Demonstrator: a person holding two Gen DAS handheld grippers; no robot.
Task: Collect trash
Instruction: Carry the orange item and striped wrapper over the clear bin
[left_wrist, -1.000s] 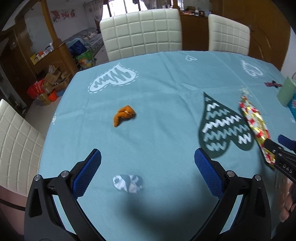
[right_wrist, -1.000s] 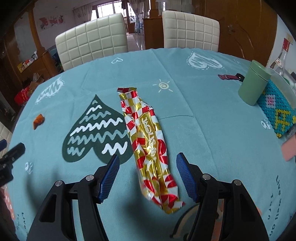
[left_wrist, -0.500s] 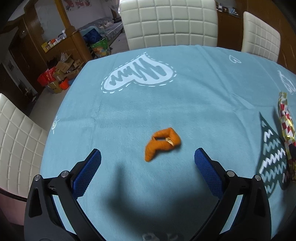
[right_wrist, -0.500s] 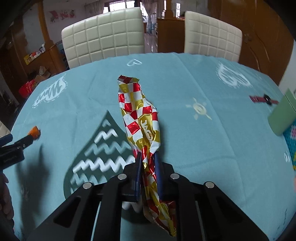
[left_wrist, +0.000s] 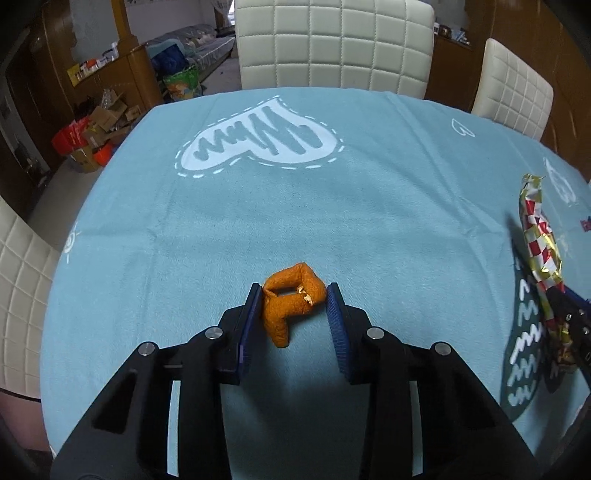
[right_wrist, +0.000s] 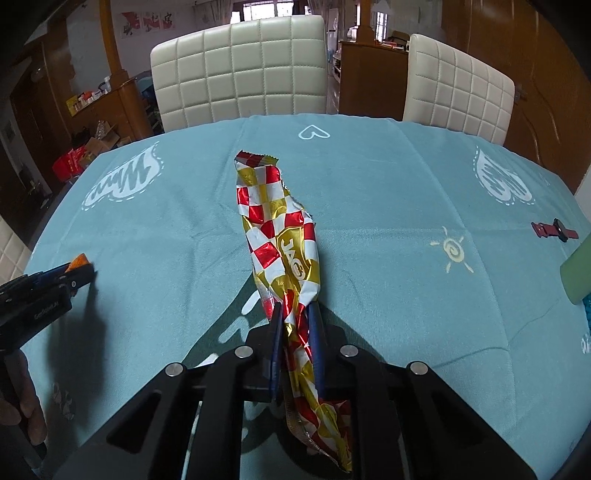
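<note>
**Orange peel and foil wrapper both pinched at the same moment**

Orange and curled, the peel scrap (left_wrist: 291, 306) sits between the pads of the left gripper (left_wrist: 294, 295), a little left of the dark zigzag heart (left_wrist: 524, 362) printed on the teal tablecloth (left_wrist: 332, 206). A second ago those jaws stood wide above bare cloth with the peel well ahead of them; they have just been closing, and both blue pads now touch the peel's sides. It looks gripped, though it seems not yet lifted off the cloth.

Moving right to the heart itself, the right gripper (right_wrist: 295, 314) is clamped on the red, white and gold foil snack wrapper (right_wrist: 284, 236). Its jaws have just been closing too, from straddling the flat wrapper to squeezing it into a narrow crease. The wrapper's far end stretches away beyond the heart's tip and its near end hangs under the gripper.

Further right of the heart, a red watch (right_wrist: 554, 229) and a green cup (right_wrist: 578, 271) lie untouched.

Judging from this, both pickups are made, and what is left is lifting and carrying the pieces to a bin, which no view shows.
</note>
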